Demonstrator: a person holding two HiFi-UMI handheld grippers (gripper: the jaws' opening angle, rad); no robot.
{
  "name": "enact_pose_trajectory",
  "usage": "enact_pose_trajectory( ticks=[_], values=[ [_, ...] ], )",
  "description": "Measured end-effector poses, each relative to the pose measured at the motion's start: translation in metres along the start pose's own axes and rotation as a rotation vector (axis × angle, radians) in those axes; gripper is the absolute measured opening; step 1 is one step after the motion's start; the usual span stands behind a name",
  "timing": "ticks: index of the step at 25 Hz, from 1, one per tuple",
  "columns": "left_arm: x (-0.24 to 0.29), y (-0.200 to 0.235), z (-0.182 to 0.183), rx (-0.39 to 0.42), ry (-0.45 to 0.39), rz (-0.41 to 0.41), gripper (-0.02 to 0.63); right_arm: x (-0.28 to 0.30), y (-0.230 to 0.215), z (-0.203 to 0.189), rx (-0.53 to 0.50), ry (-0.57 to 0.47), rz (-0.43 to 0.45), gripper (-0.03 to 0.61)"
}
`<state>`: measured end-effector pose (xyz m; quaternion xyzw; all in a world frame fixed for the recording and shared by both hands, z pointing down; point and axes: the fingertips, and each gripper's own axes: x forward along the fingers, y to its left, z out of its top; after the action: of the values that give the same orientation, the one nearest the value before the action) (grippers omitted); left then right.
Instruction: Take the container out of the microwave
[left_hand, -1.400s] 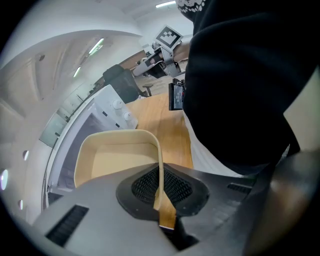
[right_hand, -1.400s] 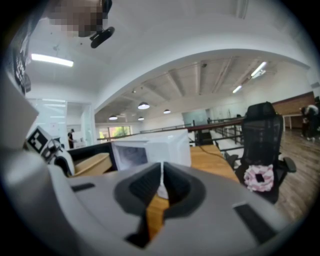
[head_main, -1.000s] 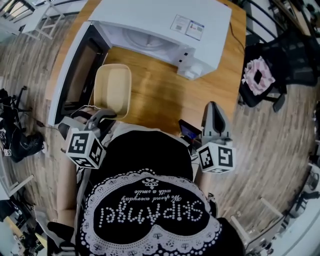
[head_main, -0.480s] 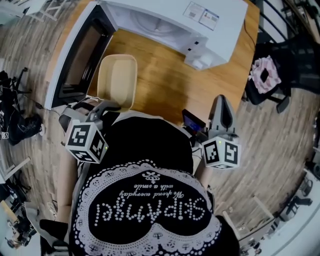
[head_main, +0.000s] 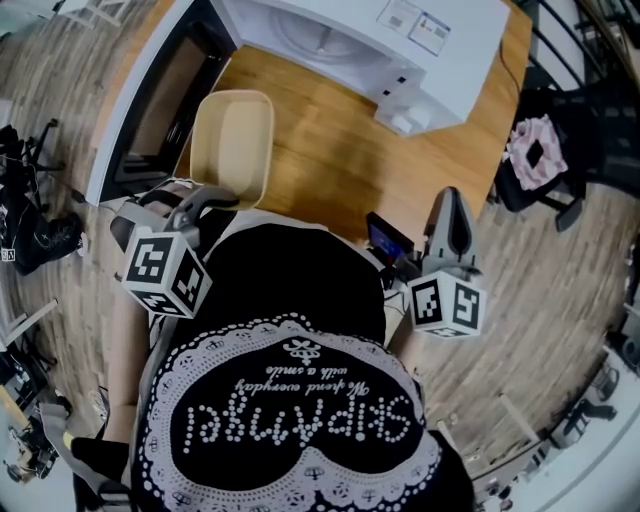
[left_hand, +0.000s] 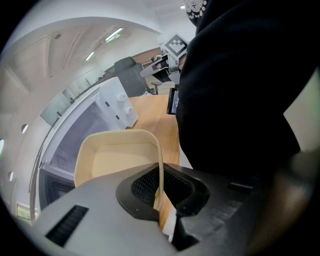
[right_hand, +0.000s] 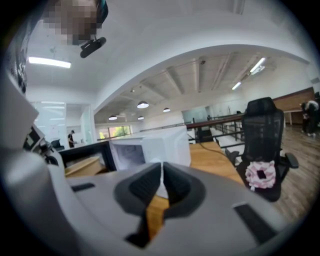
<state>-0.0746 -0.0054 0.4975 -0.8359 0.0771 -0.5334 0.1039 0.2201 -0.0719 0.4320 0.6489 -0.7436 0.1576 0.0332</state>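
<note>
Nearest the camera, the person's black top (head_main: 290, 300) with its white lace print filled the lower middle of the head view. At its left edge the left hand-held gripper (left_hand: 160, 186) pointed steeply down. Its jaws pinched the thin near wall of the cream container (left_hand: 116, 159), which ran upright between the two ribbed pads. At the right edge the right hand-held gripper (right_hand: 162, 186) pointed almost level, its jaws pressed together with nothing between them. It hung just off the near edge of the table (head_main: 340, 165).

The container was out of the microwave (head_main: 360, 35), empty and open side up. It was over the near left part of the wooden table, just in front of the open door (head_main: 140, 105). Whether its base touched the table could not be told. A small dark device with a lit screen (head_main: 386, 239) lay at the table's near edge, between the two grippers and closer to the right one.

Farther back, the white microwave stood along the far side of the table, its door swung out to the left. Off the table's right end, on the wooden floor, stood a black office chair (head_main: 560, 140) with a pink and white object (head_main: 535, 153) on its seat.
</note>
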Motion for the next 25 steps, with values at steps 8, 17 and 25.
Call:
enact_pose_trajectory(
  ticks=[8,17,25],
  values=[
    [0.0005,0.0037,0.004,0.011,-0.001,-0.006,0.028,0.0003,-0.0008,0.0028,-0.006,0.002,0.004,0.035],
    [-0.0005,0.0057,0.0031,0.022,0.012,-0.008,0.028,0.0,-0.0027,0.0016,-0.007,-0.002,0.004,0.035],
    [0.0011,0.0082,0.0068,0.041,0.009,-0.012,0.028,0.0007,-0.0053,0.0024,-0.006,-0.006,-0.003,0.035]
  ],
)
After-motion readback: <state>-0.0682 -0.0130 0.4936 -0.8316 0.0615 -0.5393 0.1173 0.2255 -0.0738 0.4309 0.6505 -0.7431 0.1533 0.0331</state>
